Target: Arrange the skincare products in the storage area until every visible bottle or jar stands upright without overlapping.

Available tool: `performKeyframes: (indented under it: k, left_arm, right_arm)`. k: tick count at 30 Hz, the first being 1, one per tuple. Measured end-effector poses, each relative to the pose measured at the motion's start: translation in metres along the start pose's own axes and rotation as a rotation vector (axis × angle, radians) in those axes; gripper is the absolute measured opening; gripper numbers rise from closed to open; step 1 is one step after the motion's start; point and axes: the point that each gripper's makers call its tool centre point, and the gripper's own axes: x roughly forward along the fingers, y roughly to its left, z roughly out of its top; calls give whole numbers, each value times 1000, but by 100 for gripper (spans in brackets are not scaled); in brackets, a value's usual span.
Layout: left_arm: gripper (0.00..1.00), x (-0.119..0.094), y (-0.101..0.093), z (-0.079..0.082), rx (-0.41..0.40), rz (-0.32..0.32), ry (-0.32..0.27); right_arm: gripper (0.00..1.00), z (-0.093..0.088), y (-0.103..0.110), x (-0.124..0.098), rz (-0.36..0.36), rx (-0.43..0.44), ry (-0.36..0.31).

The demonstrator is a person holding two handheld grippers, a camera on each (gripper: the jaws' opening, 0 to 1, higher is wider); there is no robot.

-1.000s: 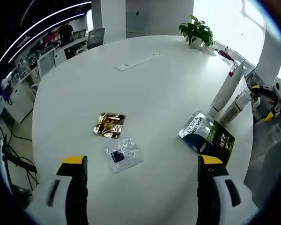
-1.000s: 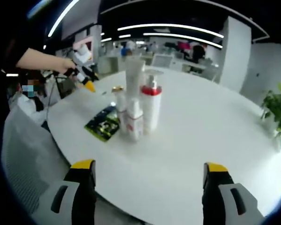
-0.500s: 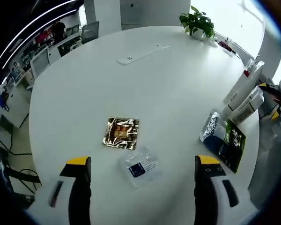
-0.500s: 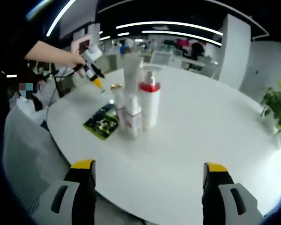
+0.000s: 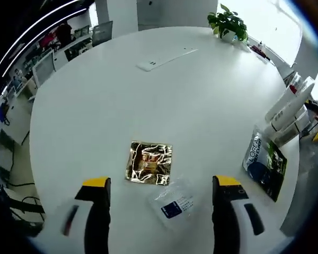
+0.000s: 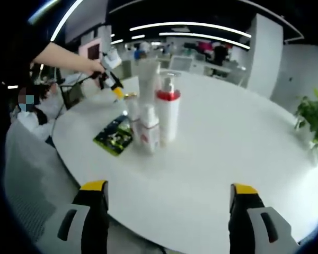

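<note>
Bottles [image 5: 290,108] partly cut off, blurred.

Four bottles [image 6: 168,115], three sachets [image 5: 150,162].

Tall white tube [image 6: 148,84], red-collared pump bottle [image 6: 168,114] & small white bottle [image 6: 150,129] stand upright, clustered close on white table. Green/black sachet [image 6: 114,139] lies flat beside them; gold foil sachet [image 5: 149,163] & clear sachet [image 5: 176,201] flat, well apart from the cluster.

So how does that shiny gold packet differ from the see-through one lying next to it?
The gold packet is opaque, crinkled and reflective; the clear packet is transparent with a dark blue label. The gold packet lies farther from the left tongs, the clear packet between them. Both lie flat on the white table.
</note>
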Motion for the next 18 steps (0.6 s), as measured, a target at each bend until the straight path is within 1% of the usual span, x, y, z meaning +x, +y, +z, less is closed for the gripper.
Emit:
performKeyframes:
  k: [2,4,9,11,16,18]
  left_arm:
    - [72,5,6,3,17,0,7]
    - [69,9,11,3,44,3,38]
    - [65,20,14,8,66,-15,69]
    - [63,23,14,8,87,-17,81]
    - [60,29,14,5,106,-23,112]
    - [60,32,14,2,114,-20,126]
  right_arm:
    - [98,-1,0,0,0,2,3]
    - [98,-2,-1,0,-5,2,6]
    - [99,-4,-2,0,-9,5,16]
    - [99,-4,-2,0,-9,5,19]
    - [98,-5,-2,0,-9,4,25]
    - [99,-6,-2,0,-11,7,29]
